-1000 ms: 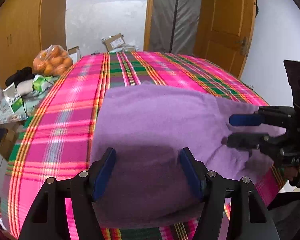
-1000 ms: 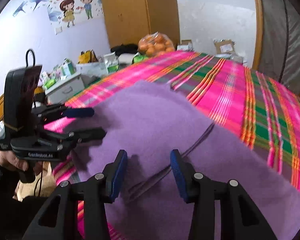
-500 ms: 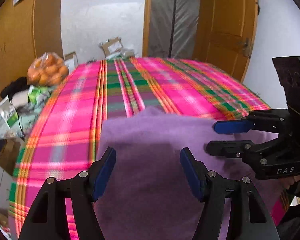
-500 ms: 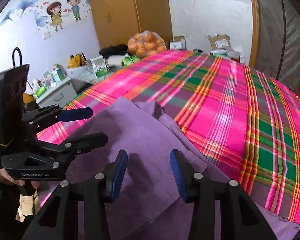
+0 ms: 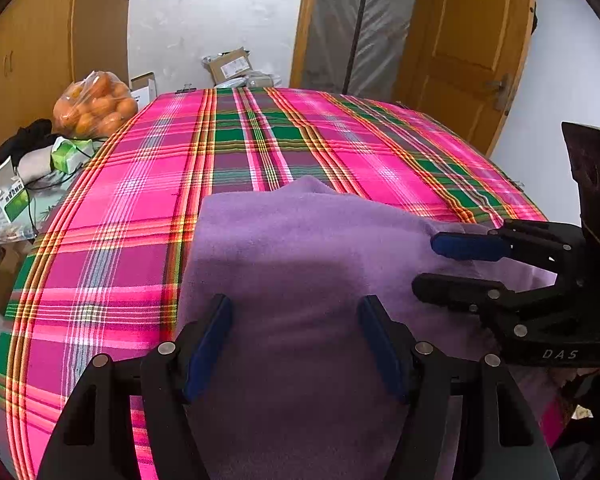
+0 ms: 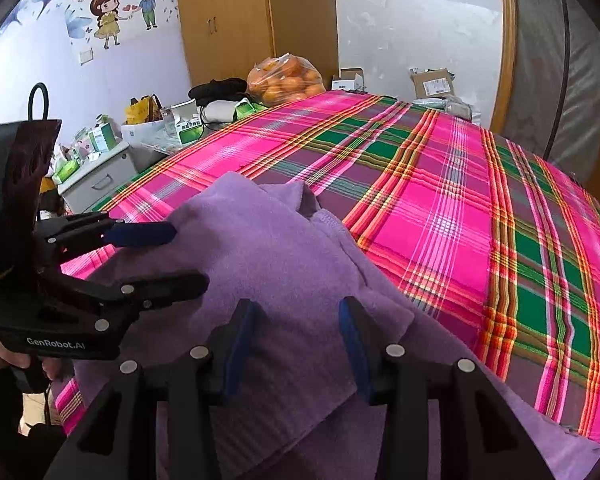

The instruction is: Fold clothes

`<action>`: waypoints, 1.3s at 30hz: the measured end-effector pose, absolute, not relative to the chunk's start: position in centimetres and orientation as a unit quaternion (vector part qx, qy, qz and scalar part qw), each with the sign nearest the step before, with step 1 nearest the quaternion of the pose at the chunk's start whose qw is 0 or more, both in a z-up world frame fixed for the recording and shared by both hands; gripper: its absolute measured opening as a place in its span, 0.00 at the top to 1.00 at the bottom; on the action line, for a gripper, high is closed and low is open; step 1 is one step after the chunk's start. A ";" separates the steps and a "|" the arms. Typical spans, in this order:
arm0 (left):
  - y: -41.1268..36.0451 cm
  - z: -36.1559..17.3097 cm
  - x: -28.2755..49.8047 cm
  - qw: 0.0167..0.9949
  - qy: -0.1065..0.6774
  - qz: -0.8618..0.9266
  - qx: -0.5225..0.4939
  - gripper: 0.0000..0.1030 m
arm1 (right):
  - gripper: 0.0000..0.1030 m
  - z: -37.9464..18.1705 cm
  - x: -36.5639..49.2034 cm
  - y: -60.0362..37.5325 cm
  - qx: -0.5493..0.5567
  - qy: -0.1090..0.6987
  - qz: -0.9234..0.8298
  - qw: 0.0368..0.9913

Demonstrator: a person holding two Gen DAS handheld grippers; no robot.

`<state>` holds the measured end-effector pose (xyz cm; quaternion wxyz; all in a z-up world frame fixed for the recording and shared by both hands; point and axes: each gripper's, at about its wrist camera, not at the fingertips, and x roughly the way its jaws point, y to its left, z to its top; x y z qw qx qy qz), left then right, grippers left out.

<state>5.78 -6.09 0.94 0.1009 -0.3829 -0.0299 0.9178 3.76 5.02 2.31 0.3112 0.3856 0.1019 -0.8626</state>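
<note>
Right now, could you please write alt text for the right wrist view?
The open right claw hovers over a purple garment on a pink plaid cloth. The left claw, also open, reaches in beside it.

a purple fleece garment (image 5: 300, 264) lies folded in layers at the near edge of the pink plaid tablecloth (image 5: 148, 200), slightly rumpled.

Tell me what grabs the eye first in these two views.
The loud pink-and-green plaid cloth that covers the whole table, and the purple garment lying partly folded at its near edge. Over the garment hover the open left gripper and open right gripper, side by side. A bag of oranges sits past the table's far left corner.
</note>
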 end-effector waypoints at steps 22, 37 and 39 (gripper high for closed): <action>-4.6 1.6 7.6 0.081 -0.023 0.924 -0.373 0.33 | 0.60 3.8 6.4 12.4 0.381 0.010 -0.881 0.279; -0.6 1.1 9.0 0.123 -0.011 0.920 -0.372 0.33 | 0.60 2.7 9.6 20.8 0.389 -0.035 -0.885 0.251; -0.8 1.2 9.2 0.125 -0.012 0.920 -0.372 0.33 | 0.60 2.6 9.8 21.7 0.390 -0.041 -0.887 0.244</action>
